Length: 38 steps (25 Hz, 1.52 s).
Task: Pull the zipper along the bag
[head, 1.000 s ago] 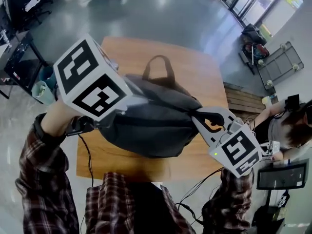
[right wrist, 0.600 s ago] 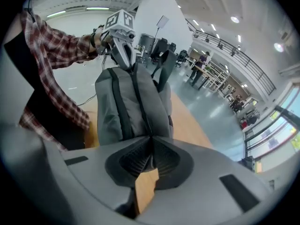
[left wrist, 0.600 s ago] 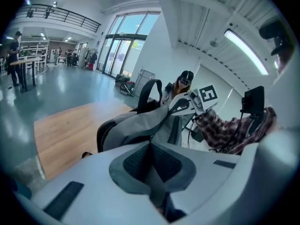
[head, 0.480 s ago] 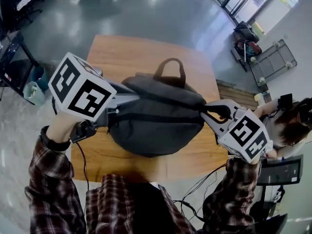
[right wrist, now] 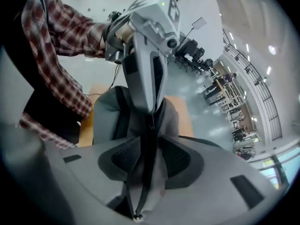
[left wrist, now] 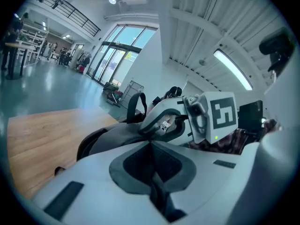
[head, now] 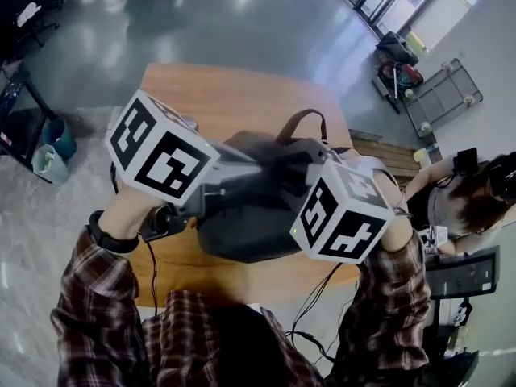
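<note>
I'm seeing daylight pouring in through the glass doors (left wrist: 117,53) and glaring off the floor (head: 242,22); fisheye is bending every edge, and the bag (head: 238,232) is smearing with motion blur.

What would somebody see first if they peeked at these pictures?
A black-and-white cube on the left hand-held gripper and a second cube on the right hand-held gripper fill the middle of the head view. Beneath them a grey backpack lies on a wooden table. The left one is shut on the backpack; the right one's jaws have just been opening, a dark zipper strip between them.
</note>
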Available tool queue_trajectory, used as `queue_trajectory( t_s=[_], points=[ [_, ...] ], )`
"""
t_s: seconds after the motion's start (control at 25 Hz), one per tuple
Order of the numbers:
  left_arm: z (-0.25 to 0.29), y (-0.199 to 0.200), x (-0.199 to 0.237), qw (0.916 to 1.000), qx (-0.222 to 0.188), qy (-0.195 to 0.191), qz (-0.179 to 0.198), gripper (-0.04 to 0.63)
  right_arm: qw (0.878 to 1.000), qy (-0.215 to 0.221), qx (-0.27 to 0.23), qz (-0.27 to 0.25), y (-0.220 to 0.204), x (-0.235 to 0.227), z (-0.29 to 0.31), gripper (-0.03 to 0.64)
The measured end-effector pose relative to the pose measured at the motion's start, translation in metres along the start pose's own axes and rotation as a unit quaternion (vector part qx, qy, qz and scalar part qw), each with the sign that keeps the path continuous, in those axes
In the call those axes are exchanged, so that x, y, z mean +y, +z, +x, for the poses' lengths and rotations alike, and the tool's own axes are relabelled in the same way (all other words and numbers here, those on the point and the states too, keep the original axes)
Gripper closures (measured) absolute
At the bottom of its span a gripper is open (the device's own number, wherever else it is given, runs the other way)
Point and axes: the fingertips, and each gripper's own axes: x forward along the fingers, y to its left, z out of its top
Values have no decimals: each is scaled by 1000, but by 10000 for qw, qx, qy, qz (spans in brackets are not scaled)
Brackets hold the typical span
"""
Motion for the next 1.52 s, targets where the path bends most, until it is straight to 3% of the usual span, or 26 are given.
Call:
queue_trajectory(
  t_s=[0.08,0.24,0.44,0.72,0.88,1.12,1.28,1.36,1.52],
  points=[
    [4,2,-5,9999,18,-99,-1,581,9996,23,160,-220,-4,1,1,470],
    [2,6,-8,9997,142,-13,197,581,9997,-11,44,-228,-5,-2,-8,584],
    [-6,0,-4,9987,384,45,325,581,9994,329,-109,26,-4,1,-17,594],
    [-21,-11,6,9987,437,215,160,581,9985,517,70,143,-19,3,-25,595],
    [-39,-25,24,9979,431,470,-129,581,9981,540,92,291,-37,-3,-31,595],
    [-48,-61,46,9958,321,538,-661,581,9970,689,82,329,-43,4,-29,594],
    [-39,-71,46,9944,-89,278,-1013,581,9973,678,80,266,-50,3,-28,594],
    [-38,-69,44,9928,-343,143,-1135,581,9977,612,-221,201,-40,0,-33,588],
    [-30,-75,39,9915,-461,-59,-1217,581,9949,509,-874,29,10,8,-50,529]
  ],
)
